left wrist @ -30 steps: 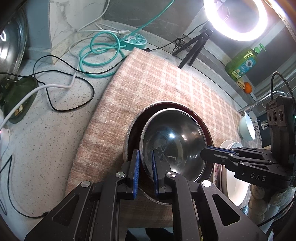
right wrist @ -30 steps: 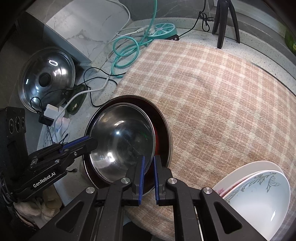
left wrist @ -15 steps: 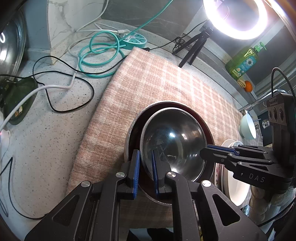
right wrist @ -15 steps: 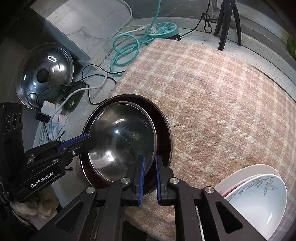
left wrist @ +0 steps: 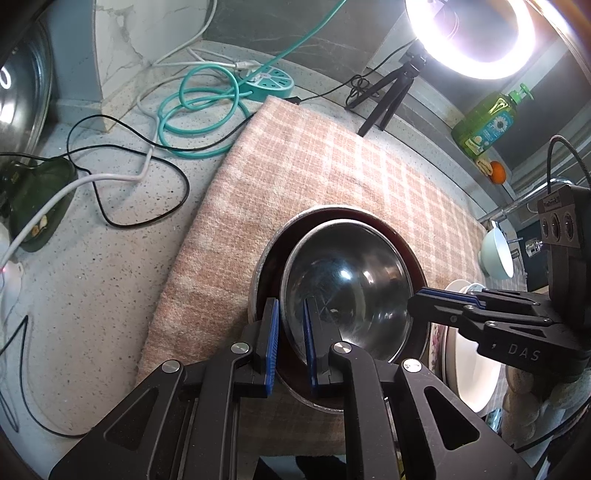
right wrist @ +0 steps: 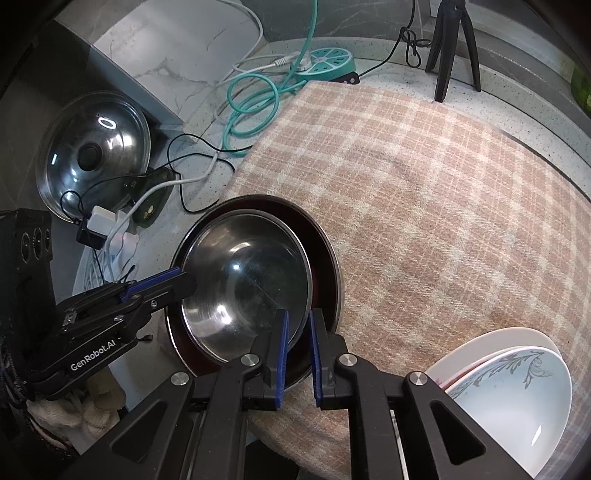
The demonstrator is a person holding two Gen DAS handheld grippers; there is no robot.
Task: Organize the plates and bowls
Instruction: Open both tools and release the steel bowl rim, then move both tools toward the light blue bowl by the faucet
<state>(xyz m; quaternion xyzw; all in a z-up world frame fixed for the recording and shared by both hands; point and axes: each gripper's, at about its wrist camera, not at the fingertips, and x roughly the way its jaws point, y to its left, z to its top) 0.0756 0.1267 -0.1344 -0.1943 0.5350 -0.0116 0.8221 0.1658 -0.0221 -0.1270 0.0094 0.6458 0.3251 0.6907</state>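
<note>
Steel bowl: a shiny steel bowl sat nested inside a wider dark-red dish, leaning a little toward the dish's right side as seen from the left wrist camera.
Where it was: the dish rested on a pink plaid cloth spread over the speckled bench, at the cloth's near left corner, close to the bench's front edge.
Left gripper: the left gripper, black with blue pads, was closed down to a narrow gap, pinching the steel bowl's near left rim, one pad inside the bowl and one outside.
Right gripper: the right gripper was likewise nearly closed, clamped on the bowl's opposite rim, one pad inside the bowl and one between bowl and dish.
Other dishes: white plates topped by a white bowl with a grey leaf pattern sat stacked at the cloth's near right edge; a pale green bowl stood farther right.
Back of bench: a teal power strip with its coiled teal cable, a lit ring light on a small tripod, and a green soap bottle.
Left end of bench: a steel pot lid leaned upright beside loose black and white cables.
</note>
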